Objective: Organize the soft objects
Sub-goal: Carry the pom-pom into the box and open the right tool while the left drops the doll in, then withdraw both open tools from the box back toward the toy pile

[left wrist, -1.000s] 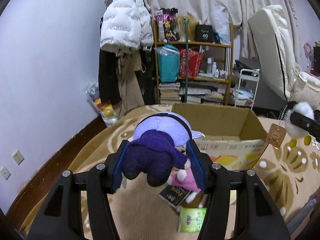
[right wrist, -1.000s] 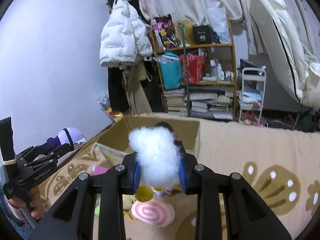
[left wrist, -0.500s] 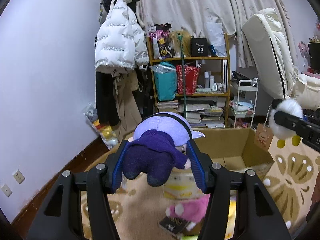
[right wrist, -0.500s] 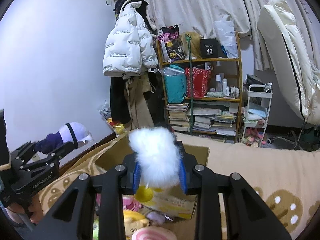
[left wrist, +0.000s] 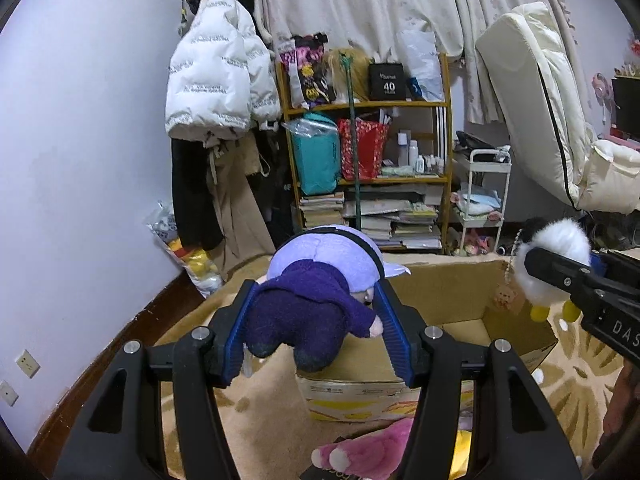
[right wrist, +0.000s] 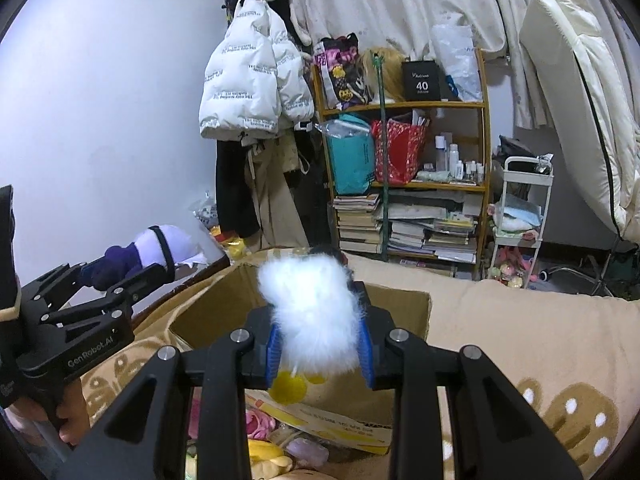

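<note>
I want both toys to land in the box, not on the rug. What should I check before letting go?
1. Left gripper shut on the purple plush: ok.
2. Right gripper shut on the white fluffy toy: ok.
3. Cardboard box open on top: ok.
4. Purple plush over the opening: cannot tell, looks near the front wall.
5. White fluffy toy over the opening: cannot tell.
6. Grippers apart from each other: ok.

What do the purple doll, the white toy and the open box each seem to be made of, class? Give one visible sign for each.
Purple doll: soft plush fabric; matte, fuzzy nap, dented between the fingers.
White toy: long fluffy fake fur, probably; wispy strands at its outline.
Box: brown corrugated cardboard, it seems; dull flat walls, printed outer face.
</note>
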A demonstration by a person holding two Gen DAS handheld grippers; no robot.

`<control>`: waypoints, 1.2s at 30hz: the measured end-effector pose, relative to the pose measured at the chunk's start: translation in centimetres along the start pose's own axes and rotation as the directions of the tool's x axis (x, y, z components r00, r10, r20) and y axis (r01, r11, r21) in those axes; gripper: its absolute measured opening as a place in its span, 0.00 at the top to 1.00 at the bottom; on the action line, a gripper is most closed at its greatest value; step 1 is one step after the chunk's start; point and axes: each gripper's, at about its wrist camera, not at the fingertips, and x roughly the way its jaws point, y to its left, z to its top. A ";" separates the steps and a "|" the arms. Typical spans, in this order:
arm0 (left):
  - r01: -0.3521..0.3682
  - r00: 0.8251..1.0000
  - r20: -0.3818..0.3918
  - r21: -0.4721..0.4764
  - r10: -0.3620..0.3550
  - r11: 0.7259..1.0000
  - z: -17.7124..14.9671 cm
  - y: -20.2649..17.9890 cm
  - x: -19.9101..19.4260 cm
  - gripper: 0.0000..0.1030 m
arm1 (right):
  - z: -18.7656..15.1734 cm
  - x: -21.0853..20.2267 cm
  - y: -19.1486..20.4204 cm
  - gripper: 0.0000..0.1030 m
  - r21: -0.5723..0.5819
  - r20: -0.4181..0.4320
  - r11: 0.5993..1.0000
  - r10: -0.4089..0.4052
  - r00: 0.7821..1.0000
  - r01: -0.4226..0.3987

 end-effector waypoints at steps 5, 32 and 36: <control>0.029 0.998 -0.051 0.016 -0.028 0.999 -0.5 -0.8 1.6 0.44 | -0.2 1.2 -0.6 0.68 0.011 -0.022 1.000 0.018 1.000 -0.018; 0.075 0.989 -0.128 0.039 -0.069 0.996 -2.4 -2.0 2.6 0.13 | -2.6 2.6 -2.7 0.39 0.103 -0.120 0.994 0.037 0.992 -0.025; 0.052 0.993 -0.106 0.042 -0.047 0.998 -2.2 -1.5 1.5 0.06 | -2.5 1.6 -2.9 0.26 0.129 -0.111 0.991 0.039 0.993 -0.025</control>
